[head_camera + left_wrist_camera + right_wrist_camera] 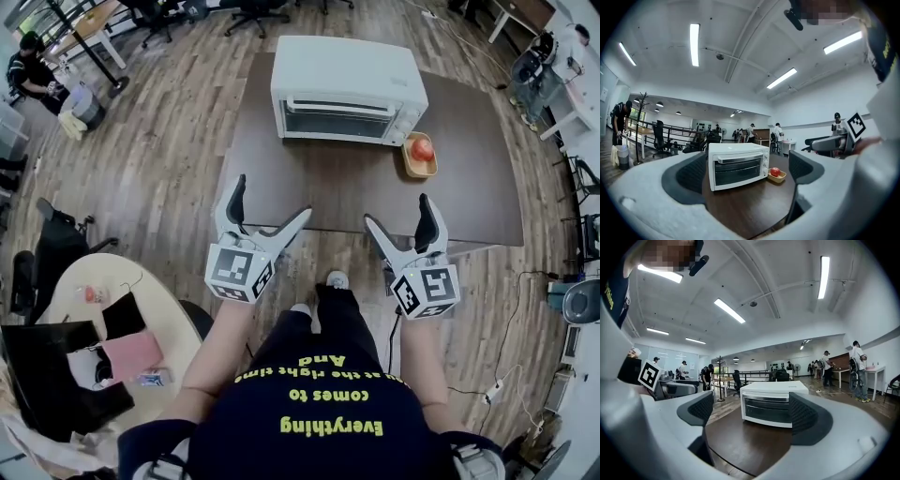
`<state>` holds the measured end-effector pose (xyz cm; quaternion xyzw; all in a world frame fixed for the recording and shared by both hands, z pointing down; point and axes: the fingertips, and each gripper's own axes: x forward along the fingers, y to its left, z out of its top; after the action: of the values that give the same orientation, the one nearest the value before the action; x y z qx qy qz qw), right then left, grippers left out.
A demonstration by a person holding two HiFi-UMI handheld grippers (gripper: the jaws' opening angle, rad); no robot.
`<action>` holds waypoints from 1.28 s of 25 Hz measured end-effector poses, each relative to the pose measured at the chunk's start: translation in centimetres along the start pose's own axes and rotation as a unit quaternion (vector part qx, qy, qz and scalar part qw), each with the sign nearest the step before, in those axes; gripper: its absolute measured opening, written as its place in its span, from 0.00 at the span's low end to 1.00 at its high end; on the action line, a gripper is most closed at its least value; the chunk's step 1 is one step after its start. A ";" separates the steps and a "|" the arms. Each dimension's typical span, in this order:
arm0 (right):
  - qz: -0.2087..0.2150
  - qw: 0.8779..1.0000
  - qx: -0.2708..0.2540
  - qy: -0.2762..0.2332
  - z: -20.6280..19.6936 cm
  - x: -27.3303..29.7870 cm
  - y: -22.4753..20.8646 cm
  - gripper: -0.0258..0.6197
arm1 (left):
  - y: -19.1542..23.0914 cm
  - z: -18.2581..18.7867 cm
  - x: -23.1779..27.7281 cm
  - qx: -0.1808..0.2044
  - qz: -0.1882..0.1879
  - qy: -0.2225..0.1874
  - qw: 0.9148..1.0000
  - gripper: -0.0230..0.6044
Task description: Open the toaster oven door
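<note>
One toaster oven, crosswise, door facing person, seemingly shut

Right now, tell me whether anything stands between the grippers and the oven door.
Nothing visible does. Only bare table lies between the left gripper, the right gripper and the closed door. The tray with a red fruit sits off the oven's right front corner, outside either path.

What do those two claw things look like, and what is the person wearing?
The left gripper and right gripper are light grey plastic claws, each with two long jaws lined with dark ridged pads. Behind each pair of jaws sits a white cube printed with black square markers. The person wears a dark blue short-sleeved shirt with yellow lettering.
</note>
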<state>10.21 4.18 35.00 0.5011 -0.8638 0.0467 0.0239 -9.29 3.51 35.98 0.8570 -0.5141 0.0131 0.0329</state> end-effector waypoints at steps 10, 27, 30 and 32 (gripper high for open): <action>0.057 0.998 -0.013 0.007 0.5 9.2 -5.7 0.89 | 3.9 0.0 7.5 -0.006 0.065 0.004 0.998 0.93; 0.069 0.997 -0.013 0.011 1.4 19.6 -12.4 0.92 | 8.7 -0.6 17.9 -0.020 0.087 0.017 0.996 0.93; 0.044 0.999 -0.014 0.010 1.4 21.2 -12.4 0.93 | 10.7 -0.6 19.2 -0.020 0.072 0.016 0.997 0.93; 0.026 1.000 -0.013 0.011 1.5 22.0 -12.3 0.93 | 12.2 -0.1 19.8 -0.016 0.066 0.009 0.998 0.93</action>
<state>9.93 -21.01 36.17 0.4774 -0.8769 0.0416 0.0383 -10.68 -19.64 37.71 0.8202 -0.5697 0.0144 0.0506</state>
